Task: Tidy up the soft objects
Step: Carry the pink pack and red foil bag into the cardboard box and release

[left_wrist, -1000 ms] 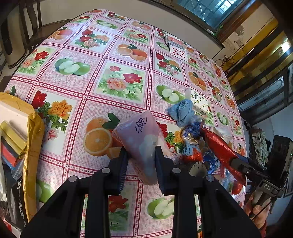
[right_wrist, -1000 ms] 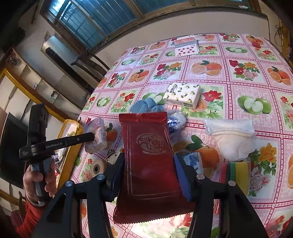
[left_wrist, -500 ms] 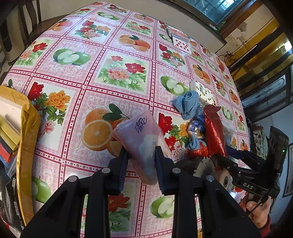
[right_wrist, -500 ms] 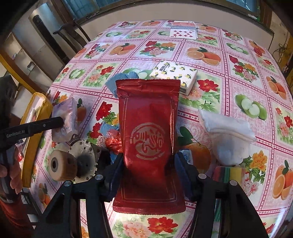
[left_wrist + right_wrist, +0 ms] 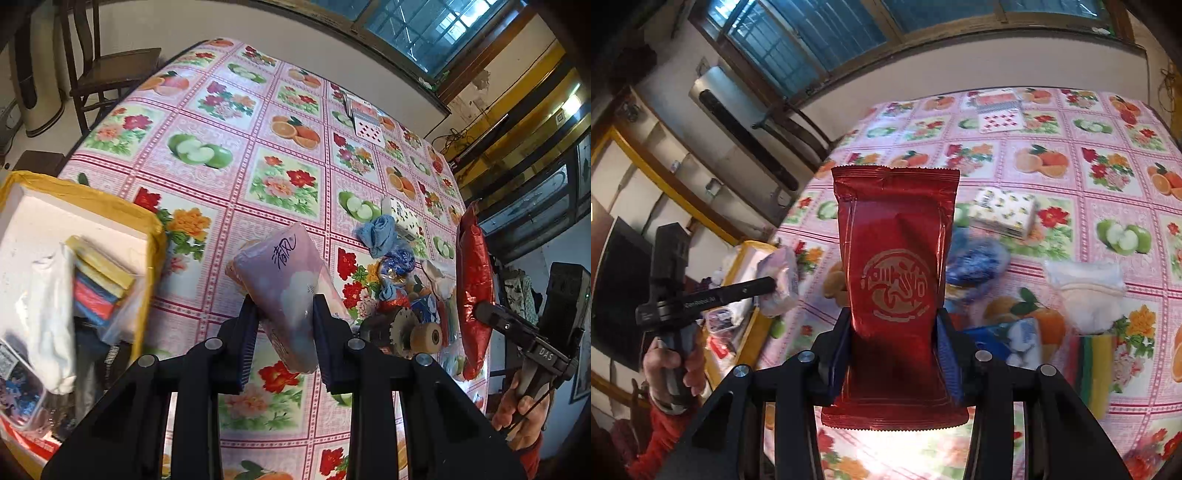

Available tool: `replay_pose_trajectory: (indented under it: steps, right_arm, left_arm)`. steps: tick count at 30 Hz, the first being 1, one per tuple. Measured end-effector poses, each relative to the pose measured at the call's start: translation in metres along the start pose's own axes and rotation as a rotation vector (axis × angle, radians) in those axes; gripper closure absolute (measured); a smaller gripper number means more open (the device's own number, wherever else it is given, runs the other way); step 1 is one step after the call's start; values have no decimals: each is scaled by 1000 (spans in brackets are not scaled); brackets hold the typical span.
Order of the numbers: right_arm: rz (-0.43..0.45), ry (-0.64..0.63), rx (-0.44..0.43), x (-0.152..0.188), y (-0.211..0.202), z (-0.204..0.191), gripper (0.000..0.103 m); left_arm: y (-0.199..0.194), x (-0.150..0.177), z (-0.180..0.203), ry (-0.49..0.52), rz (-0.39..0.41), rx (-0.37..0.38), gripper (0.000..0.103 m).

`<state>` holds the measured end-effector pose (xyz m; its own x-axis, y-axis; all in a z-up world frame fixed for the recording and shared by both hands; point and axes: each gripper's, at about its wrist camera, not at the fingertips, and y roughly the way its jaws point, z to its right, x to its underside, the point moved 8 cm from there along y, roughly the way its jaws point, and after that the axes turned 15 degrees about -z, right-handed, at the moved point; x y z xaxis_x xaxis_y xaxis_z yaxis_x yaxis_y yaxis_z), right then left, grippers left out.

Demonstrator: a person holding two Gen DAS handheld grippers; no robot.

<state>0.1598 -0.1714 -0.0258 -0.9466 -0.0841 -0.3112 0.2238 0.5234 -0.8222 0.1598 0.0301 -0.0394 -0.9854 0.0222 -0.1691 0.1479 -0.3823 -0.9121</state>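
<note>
The left tongs (image 5: 282, 328) are clenched on a pale pink tissue pack (image 5: 282, 280), gripped across its lower half and held clear of the surface (image 5: 229, 184), just beside the yellow-rimmed box (image 5: 151, 236) at the surface's left edge. The pack looks light and squashy, with a slick plastic wrap that would likely slide if pinched near an end; a hold across the middle suits it. The right tongs (image 5: 892, 350) grasp a red foil packet (image 5: 892, 273) by its two long sides, lifted above the pile of cloths. The packet seems light, crinkly and slippery; its sealed ends are flat and thin, so the puffed middle is probably the safer place to squeeze, gently.
</note>
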Motion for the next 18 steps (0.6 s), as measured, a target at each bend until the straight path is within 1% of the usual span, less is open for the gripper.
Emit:
replay_pose_trajectory:
  steps: [2,4,6,9,11,13,14,16,17,18]
  right_arm:
    - [-10,-43,-52,-5,7,-35,59]
    - [-33,-83,-113,-8,25,-75,58]
    - [-65,-112,-167,-12,48,-111,58]
    - [-117,-157,-220,-20,92,-168,59]
    - [-151,-191,-228,-24,124,-206,59]
    - [-186,-197,-234,-28,156,-234,59]
    - [-207,-192,-241,-28,170,-244,59]
    - [-245,-197,-226,-25,203,-264,59]
    - [-268,-197,-221,-22,219,-271,57]
    - [-287,-196,-222,-17,230,-277,54]
  left_arm:
    - [-23,2,-20,-15,40,-27,77]
    - [-45,5,-47,-46,75,-54,77]
    - [-63,8,-77,-85,103,-93,77]
    - [-72,16,-122,-156,111,-136,77]
    - [-72,21,-148,-203,118,-170,77]
    - [-69,28,-172,-250,110,-175,77]
    - [-66,31,-181,-263,107,-191,76]
    - [-63,37,-196,-286,102,-226,75]
    - [-60,39,-201,-294,94,-222,74]
    - [-57,41,-205,-305,86,-208,74]
